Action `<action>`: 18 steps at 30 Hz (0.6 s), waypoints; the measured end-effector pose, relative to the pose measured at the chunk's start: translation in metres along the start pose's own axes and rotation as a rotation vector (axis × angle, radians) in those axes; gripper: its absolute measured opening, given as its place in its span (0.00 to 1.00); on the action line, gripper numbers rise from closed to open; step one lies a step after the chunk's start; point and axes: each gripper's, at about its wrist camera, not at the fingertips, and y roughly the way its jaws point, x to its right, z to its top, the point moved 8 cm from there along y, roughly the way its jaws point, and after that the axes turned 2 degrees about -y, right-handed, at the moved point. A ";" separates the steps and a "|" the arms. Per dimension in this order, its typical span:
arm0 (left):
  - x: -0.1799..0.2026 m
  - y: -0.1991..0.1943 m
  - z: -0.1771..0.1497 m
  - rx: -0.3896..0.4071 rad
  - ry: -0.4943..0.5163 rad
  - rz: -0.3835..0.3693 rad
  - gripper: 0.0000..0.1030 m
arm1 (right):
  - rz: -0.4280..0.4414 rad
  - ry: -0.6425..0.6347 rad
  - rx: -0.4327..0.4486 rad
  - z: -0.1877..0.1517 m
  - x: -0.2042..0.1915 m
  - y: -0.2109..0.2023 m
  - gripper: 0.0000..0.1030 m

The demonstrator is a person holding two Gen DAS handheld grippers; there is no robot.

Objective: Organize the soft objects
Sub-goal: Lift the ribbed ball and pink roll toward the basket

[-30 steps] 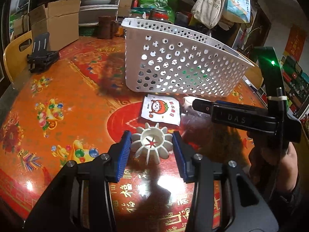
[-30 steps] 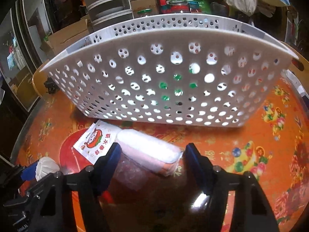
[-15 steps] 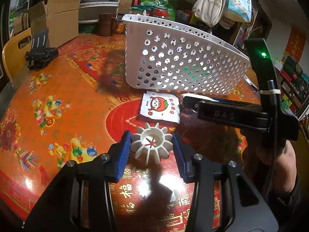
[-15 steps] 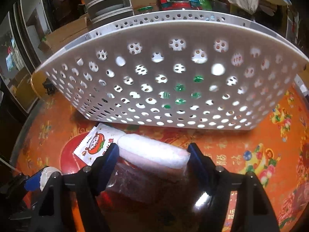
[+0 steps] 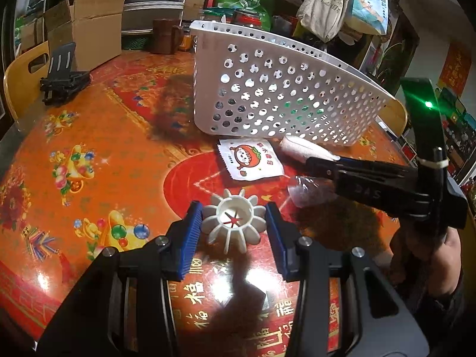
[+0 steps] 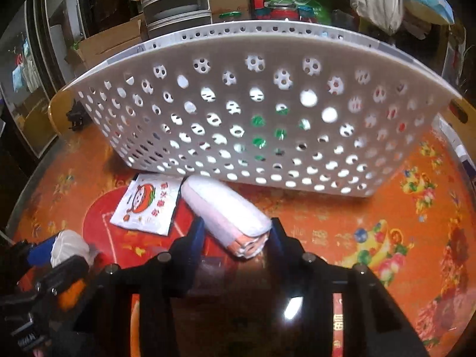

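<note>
**Soft items on the table: two in your grippers, one lying loose**

Item one, the white ribbed toy (image 5: pixel 234 220): a round soft piece with radiating fins and a red star at its hub. It sits low over the red-and-orange tablecloth (image 5: pixel 98 160), pinched between the blue pads of your left gripper (image 5: pixel 235 230). The jaws stand narrow, and both pads touch the fins.

Item two, the white roll in clear wrap (image 6: pixel 226 211): a rolled cloth-like bundle, white outside with pink-orange layers showing at its near end. It lies slantwise on the table just in front of the basket. Your right gripper (image 6: pixel 238 235) has the near end between its jaws, which are closing on it; the pads sit against both sides of the roll. From the left wrist view the same roll (image 5: pixel 300 148) pokes out past the tip of your right gripper (image 5: pixel 319 163), with crinkled clear film trailing beneath.

Item three, the white snack packet (image 5: pixel 251 157): flat, printed with a red cartoon figure, lying loose on the cloth between the toy and the basket, just beside the roll. Neither gripper touches it.

Container, the white perforated basket (image 6: pixel 267 68): it stands on the table behind all three items, its holed wall facing you.

Surroundings: a black folding stand (image 5: pixel 64 80) at the far left edge, a cardboard box (image 5: pixel 86 26) behind it, and hanging tote bags (image 5: pixel 327 3) beyond the basket.
</note>
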 end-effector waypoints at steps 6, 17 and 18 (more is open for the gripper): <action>0.001 0.000 0.001 0.002 0.004 0.002 0.39 | 0.019 -0.031 0.037 -0.012 0.008 -0.023 0.31; 0.012 0.000 0.006 0.005 0.024 -0.014 0.39 | 0.055 -0.055 0.152 -0.021 0.002 -0.074 0.28; 0.013 -0.001 0.008 0.007 0.026 -0.016 0.39 | 0.054 -0.058 0.164 -0.021 0.003 -0.079 0.28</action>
